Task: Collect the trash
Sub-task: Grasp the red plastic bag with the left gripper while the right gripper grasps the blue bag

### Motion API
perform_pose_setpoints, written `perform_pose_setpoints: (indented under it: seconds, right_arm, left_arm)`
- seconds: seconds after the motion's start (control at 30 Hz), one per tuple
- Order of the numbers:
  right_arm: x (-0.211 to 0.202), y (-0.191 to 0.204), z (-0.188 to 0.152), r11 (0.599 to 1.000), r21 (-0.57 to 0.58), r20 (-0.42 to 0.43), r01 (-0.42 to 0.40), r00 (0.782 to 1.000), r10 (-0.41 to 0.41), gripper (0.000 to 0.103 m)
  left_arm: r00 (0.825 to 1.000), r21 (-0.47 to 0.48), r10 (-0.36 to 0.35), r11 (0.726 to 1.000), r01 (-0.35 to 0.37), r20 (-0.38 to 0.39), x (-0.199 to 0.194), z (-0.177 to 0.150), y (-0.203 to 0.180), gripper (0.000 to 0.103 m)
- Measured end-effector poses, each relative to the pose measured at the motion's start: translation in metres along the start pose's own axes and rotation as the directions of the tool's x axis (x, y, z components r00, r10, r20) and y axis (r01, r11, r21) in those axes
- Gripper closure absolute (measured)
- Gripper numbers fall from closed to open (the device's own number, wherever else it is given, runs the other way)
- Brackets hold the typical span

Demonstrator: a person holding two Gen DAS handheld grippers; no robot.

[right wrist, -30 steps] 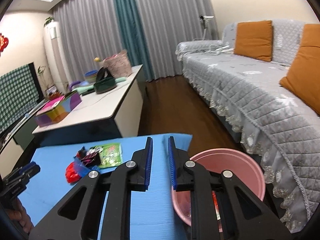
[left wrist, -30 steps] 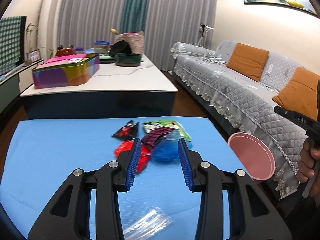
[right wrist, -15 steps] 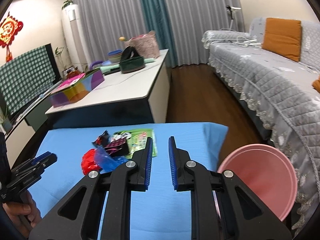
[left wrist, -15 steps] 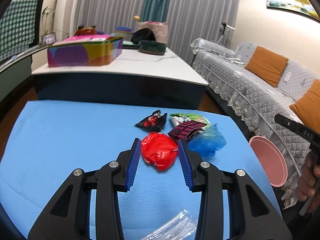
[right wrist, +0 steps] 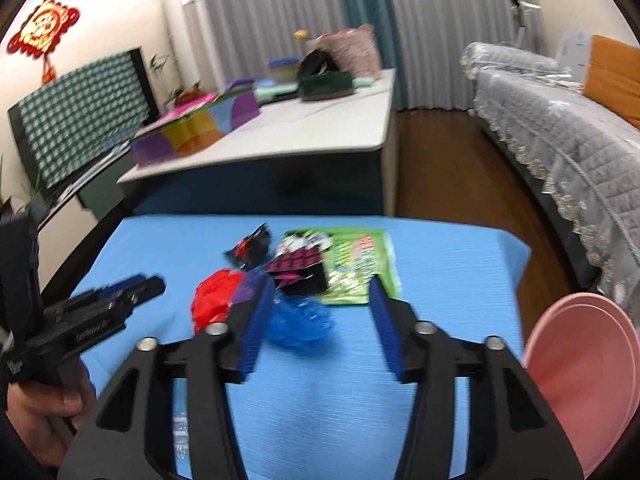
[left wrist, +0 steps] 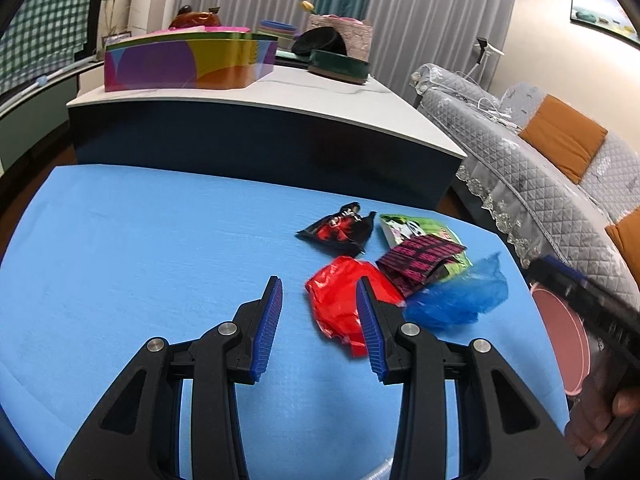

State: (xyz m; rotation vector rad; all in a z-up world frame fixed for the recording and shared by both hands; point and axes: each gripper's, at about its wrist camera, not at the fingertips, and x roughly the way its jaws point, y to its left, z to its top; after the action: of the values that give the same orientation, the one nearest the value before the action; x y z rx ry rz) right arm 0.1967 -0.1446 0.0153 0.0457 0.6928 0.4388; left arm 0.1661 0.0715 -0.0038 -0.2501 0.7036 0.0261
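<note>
A pile of trash lies on the blue table (left wrist: 160, 260): a red crumpled bag (left wrist: 336, 300), a blue bag (left wrist: 460, 300), a pink-and-black wrapper (left wrist: 420, 258), a black-and-red wrapper (left wrist: 340, 232) and a green packet (left wrist: 404, 226). My left gripper (left wrist: 318, 284) is open just above the table, its right finger over the red bag without pressing it. My right gripper (right wrist: 320, 292) has its jaws opening, with the blue bag (right wrist: 300, 324) low between them, untouched. A pink bin (right wrist: 580, 380) stands off the table's right edge.
Behind the blue table stands a white-topped table (left wrist: 320, 96) with a colourful box (left wrist: 188, 64), a green bowl and a basket. A grey sofa (right wrist: 560, 140) with orange cushions runs along the right, wooden floor before it. A hand (right wrist: 44, 412) holds the left gripper.
Both grippers have come down and closer to the trash pile. The right gripper's jaws went from nearly shut to wide apart. The pink bin has slid to the right edge of the right view.
</note>
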Motion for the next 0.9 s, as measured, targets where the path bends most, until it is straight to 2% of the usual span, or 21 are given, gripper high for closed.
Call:
perform_pose_setpoints:
  seconds: [0.1,0.17,0.2,0.23,0.27,0.3,0.33,0.37,0.5,0.6,0.63,0.67,0.9]
  right_arm:
    - [0.015,0.011,-0.004,0.998,-0.055,-0.032,0.000,0.999,-0.001,0.048]
    - [0.022,0.014,-0.006,0.997,-0.073,-0.052,-0.009,0.999,0.005,0.048]
    - [0.025,0.015,-0.008,0.996,-0.083,-0.065,-0.014,0.998,0.009,0.055]
    - [0.029,0.016,-0.010,0.996,-0.092,-0.076,-0.019,0.997,0.012,0.067]
    - [0.033,0.017,-0.012,0.994,-0.103,-0.094,-0.023,0.996,0.013,0.075]
    - [0.035,0.017,-0.015,0.993,-0.112,-0.108,-0.022,0.994,0.010,0.089]
    - [0.037,0.017,-0.018,0.992,-0.125,-0.121,-0.018,0.993,0.002,0.099]
    - [0.037,0.017,-0.019,0.991,-0.130,-0.122,-0.019,0.993,0.003,0.101]
    - [0.025,0.014,-0.016,0.990,-0.137,-0.095,-0.032,0.995,0.019,0.102]
    - [0.016,0.008,-0.011,0.993,-0.115,-0.068,-0.039,0.997,0.031,0.102]
    - [0.014,0.007,-0.010,0.993,-0.108,-0.059,-0.039,0.998,0.033,0.102]
    - [0.011,0.005,-0.008,0.994,-0.100,-0.047,-0.039,0.998,0.034,0.102]
    - [-0.007,-0.006,0.000,0.998,-0.056,0.009,-0.009,1.000,0.009,0.102]
  left_arm:
    - [1.000,-0.017,-0.012,1.000,0.012,-0.014,0.008,0.002,0.002,0.064]
    - [0.999,-0.022,-0.032,0.999,0.031,-0.032,0.017,0.000,0.000,0.057]
    - [0.999,-0.021,-0.036,0.999,0.035,-0.038,0.019,0.000,-0.002,0.054]
    - [0.998,-0.019,-0.041,0.999,0.040,-0.049,0.024,-0.002,-0.005,0.048]
    - [0.997,-0.019,-0.045,0.999,0.044,-0.054,0.027,-0.003,-0.006,0.045]
    - [0.996,-0.019,-0.055,0.998,0.054,-0.066,0.032,-0.004,-0.009,0.043]
    - [0.995,-0.017,-0.063,0.998,0.062,-0.076,0.034,-0.005,-0.010,0.040]
    - [0.994,-0.015,-0.068,0.998,0.067,-0.088,0.038,-0.005,-0.012,0.036]
    - [0.989,-0.008,-0.045,0.999,0.045,-0.140,0.053,-0.007,-0.015,0.036]
    - [0.981,-0.028,-0.066,0.998,0.062,-0.180,0.061,-0.010,-0.016,0.037]
    - [0.981,-0.017,-0.061,0.998,0.059,-0.185,0.062,-0.011,-0.017,0.044]
    - [0.980,-0.009,-0.063,0.998,0.062,-0.189,0.062,-0.011,-0.019,0.047]
    - [0.993,0.026,-0.029,0.999,0.032,-0.119,0.041,-0.002,-0.024,0.049]
